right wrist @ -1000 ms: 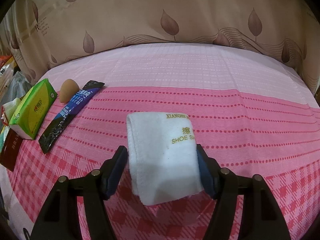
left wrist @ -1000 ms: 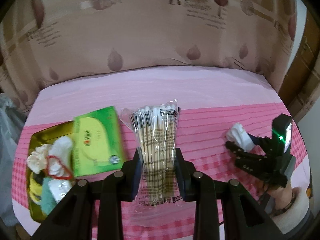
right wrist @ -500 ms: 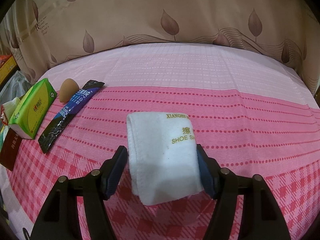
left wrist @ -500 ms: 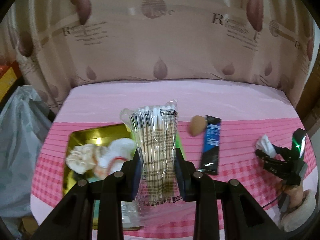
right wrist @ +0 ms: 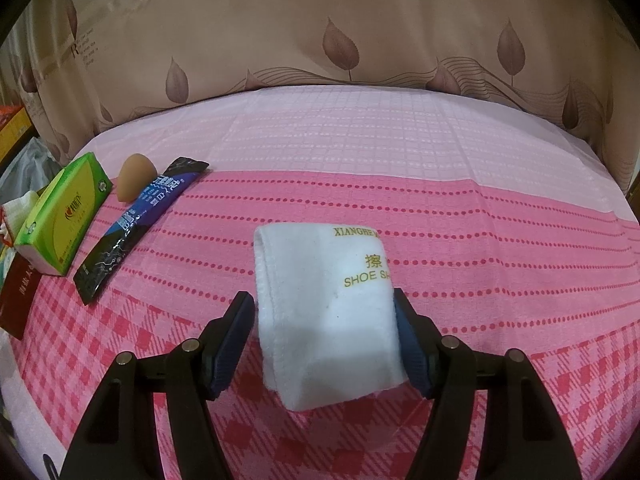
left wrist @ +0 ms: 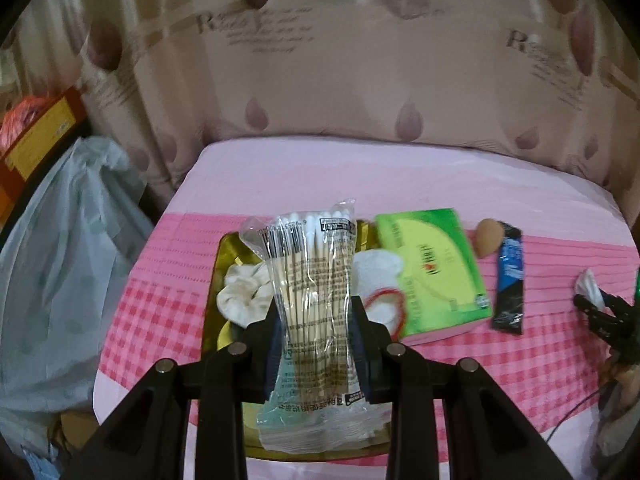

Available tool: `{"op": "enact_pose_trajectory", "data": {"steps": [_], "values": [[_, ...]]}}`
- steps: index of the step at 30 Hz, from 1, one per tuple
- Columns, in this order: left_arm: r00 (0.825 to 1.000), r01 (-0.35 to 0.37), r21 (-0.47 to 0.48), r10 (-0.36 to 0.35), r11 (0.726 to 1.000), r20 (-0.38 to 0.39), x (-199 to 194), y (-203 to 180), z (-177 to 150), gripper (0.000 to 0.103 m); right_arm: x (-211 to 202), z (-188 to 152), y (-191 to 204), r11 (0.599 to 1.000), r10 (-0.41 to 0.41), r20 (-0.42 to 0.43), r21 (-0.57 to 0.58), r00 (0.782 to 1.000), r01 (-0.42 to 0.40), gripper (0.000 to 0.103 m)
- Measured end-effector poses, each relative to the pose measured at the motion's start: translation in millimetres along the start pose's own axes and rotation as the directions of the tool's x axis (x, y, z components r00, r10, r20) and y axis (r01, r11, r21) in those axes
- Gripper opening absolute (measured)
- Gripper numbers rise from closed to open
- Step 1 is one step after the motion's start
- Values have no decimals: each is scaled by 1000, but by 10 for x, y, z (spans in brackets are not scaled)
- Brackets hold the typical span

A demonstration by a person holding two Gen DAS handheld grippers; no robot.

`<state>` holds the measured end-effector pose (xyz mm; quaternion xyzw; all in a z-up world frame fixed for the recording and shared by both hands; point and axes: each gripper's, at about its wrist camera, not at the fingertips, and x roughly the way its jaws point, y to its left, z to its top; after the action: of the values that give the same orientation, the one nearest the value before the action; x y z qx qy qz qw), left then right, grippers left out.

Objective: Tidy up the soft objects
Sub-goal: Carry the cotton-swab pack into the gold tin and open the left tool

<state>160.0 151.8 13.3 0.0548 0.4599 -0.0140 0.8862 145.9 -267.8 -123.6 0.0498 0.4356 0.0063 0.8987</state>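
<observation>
Left tongs [left wrist: 316, 344] clamped on cotton swab pack [left wrist: 310, 280], swung left in the last second and now held right above gold tray [left wrist: 224, 252], so release looks next. Right tongs [right wrist: 324, 344] unmoved, part open around white shoe cloth [right wrist: 326, 312] on counter [right wrist: 480, 240]; real grip or just contact, cannot tell

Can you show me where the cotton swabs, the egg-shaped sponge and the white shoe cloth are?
bag of cotton swabs [left wrist: 314, 280], left wrist view, on the middle of the sticks.
egg-shaped sponge [right wrist: 135, 177], right wrist view, on its rounded side.
white shoe cloth [right wrist: 326, 316], right wrist view, on its top face below the gold lettering.
</observation>
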Motion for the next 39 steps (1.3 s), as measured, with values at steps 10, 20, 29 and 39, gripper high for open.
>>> {"op": "enact_pose_trajectory", "data": {"steps": [10, 20, 29, 39], "values": [[997, -12, -47, 9, 999, -71, 390, 359, -194, 30, 6, -16, 31, 1000, -11, -4, -14, 1000, 11, 67], [995, -14, -71, 7, 997, -96, 665, 556, -256, 31, 16, -11, 54, 1000, -14, -8, -28, 1000, 14, 71], [994, -20, -95, 9, 995, -108, 857, 658, -233, 31, 9, -11, 63, 999, -21, -9, -33, 1000, 21, 71], [995, -15, -112, 4, 994, -101, 799, 666, -322, 36, 7, -12, 76, 999, -22, -10, -38, 1000, 22, 73]]}}
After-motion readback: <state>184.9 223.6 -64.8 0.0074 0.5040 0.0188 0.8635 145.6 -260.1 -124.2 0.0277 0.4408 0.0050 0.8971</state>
